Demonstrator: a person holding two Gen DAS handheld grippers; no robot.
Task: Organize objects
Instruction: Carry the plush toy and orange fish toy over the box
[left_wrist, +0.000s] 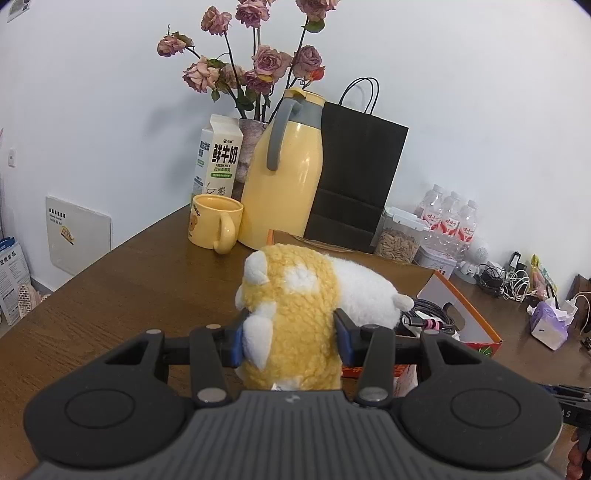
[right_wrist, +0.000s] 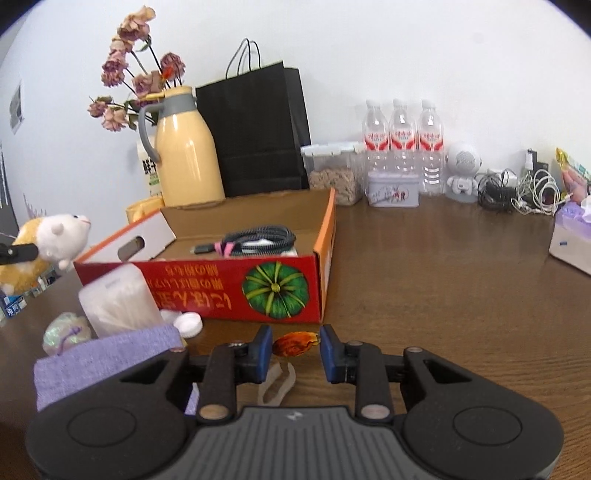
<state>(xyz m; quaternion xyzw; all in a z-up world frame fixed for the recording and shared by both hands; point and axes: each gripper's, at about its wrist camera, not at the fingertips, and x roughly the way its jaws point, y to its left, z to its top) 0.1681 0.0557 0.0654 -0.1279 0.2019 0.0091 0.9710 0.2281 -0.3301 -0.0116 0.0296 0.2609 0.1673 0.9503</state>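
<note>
A yellow and white plush hamster (left_wrist: 295, 306) is clamped between the blue pads of my left gripper (left_wrist: 291, 332), held above the table beside the red cardboard box (left_wrist: 476, 325). In the right wrist view the same plush (right_wrist: 55, 236) hangs at the far left, next to the box (right_wrist: 207, 291). A coiled black cable (right_wrist: 258, 240) lies inside the box. My right gripper (right_wrist: 295, 350) is low over the table in front of the box. A small amber-brown clip (right_wrist: 295, 343) spans the gap between its pads and touches both.
Yellow jug (left_wrist: 284, 177), mug (left_wrist: 214, 225), milk carton (left_wrist: 218, 158), black paper bag (right_wrist: 258, 129), water bottles (right_wrist: 402, 144), seed jar (right_wrist: 336, 177) and tin (right_wrist: 393, 190) line the wall. Cotton-swab box (right_wrist: 118, 299), white cap (right_wrist: 188, 325), purple cloth (right_wrist: 107, 358) and rubber band (right_wrist: 277, 384) lie near the right gripper.
</note>
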